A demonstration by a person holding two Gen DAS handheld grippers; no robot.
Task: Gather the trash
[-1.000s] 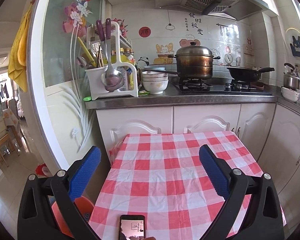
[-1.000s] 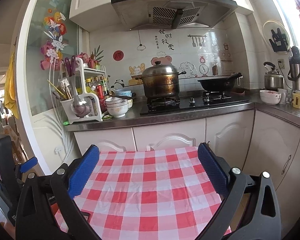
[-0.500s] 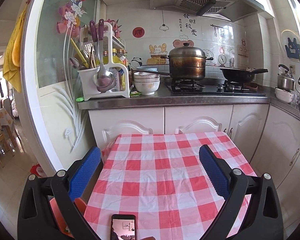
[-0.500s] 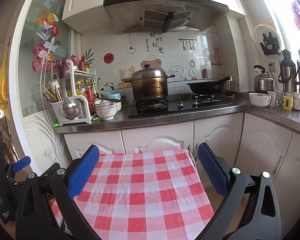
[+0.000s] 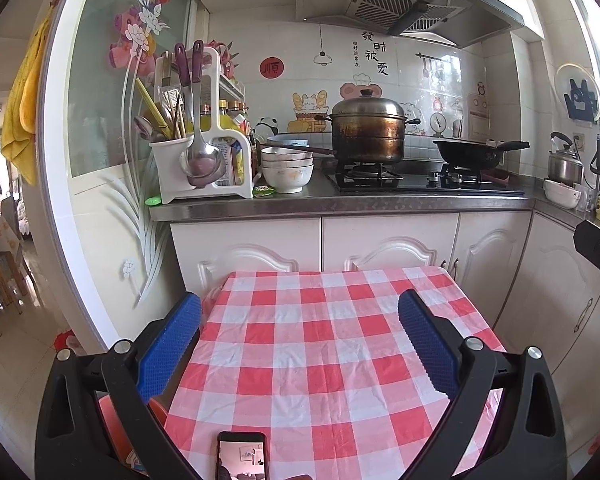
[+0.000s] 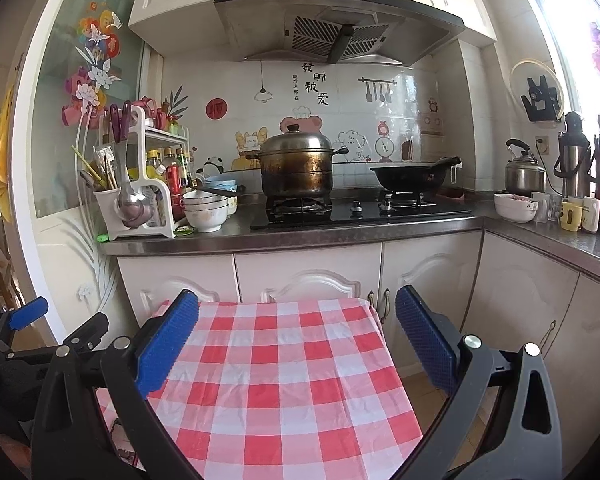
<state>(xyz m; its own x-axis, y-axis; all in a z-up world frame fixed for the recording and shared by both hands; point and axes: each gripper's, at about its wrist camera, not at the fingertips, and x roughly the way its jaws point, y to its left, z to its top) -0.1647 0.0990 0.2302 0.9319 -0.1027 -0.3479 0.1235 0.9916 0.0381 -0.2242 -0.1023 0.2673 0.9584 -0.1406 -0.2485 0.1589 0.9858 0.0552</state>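
My left gripper (image 5: 300,344) is open above a table with a red-and-white checked cloth (image 5: 324,360), nothing between its blue pads (image 5: 172,348). My right gripper (image 6: 298,340) is also open and empty, over the same cloth (image 6: 276,392) nearer the table's right side. A small green packet (image 5: 264,189) lies on the steel counter beside stacked bowls, and it shows as the green packet (image 6: 185,230) in the right wrist view. An orange container (image 5: 114,416) sits low beside the table's left edge, mostly hidden by my left finger.
A phone (image 5: 242,456) lies at the table's near edge. The counter (image 5: 340,202) carries a white utensil rack (image 5: 198,160), bowls (image 5: 287,168), a steel pot (image 5: 367,132) and a wok (image 5: 472,152). White cabinets stand behind and right of the table. A doorway opens on the left.
The right gripper has swung to the right, so the table now sits further left in its view. The left gripper has shifted slightly. Both stayed open.
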